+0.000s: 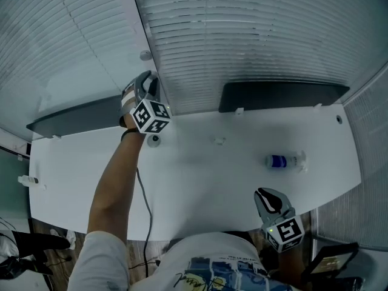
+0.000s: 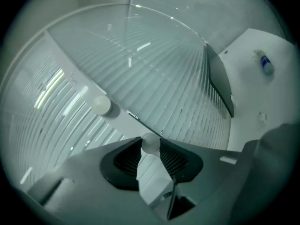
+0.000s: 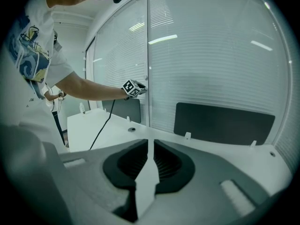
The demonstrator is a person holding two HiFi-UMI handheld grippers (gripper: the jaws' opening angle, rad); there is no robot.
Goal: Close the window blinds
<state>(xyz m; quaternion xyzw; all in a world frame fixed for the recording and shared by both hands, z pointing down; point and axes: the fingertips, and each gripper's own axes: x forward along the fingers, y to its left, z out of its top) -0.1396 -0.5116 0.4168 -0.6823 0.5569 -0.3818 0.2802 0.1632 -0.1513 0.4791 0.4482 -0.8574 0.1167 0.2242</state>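
From above, my left gripper (image 1: pixel 150 82) reached up to the pale window post, forearm stretched straight over the desk (image 1: pixel 200 180) and the marker cube (image 1: pixel 151 116) turned toward my head, but the tips hid what they met. Only the left gripper view showed it: a small, smooth, round white knob (image 2: pixel 150 143) sat pinched between my two dark ribbed pads, which pressed it from either side. A second knob (image 2: pixel 101 105), rounder and larger in that view, stood farther along the same post. The blinds (image 1: pixel 242 35), thin pale horizontal slats behind glass, filled the panes on both sides of the post, curving across the whole left gripper view. A thin black cable (image 1: pixel 145 205) trailed over the matte white desk below my arm. Further right, a long dark flat panel (image 1: pixel 282 94) stood along the desk's far edge, and a small clear bottle with a blue label (image 1: pixel 284 160) lay on its side. My right gripper (image 1: pixel 270 200) hung low at the near edge, tilted downward; its own view showed the jaws drawn together on nothing, with my outstretched left arm seen side-on beyond.
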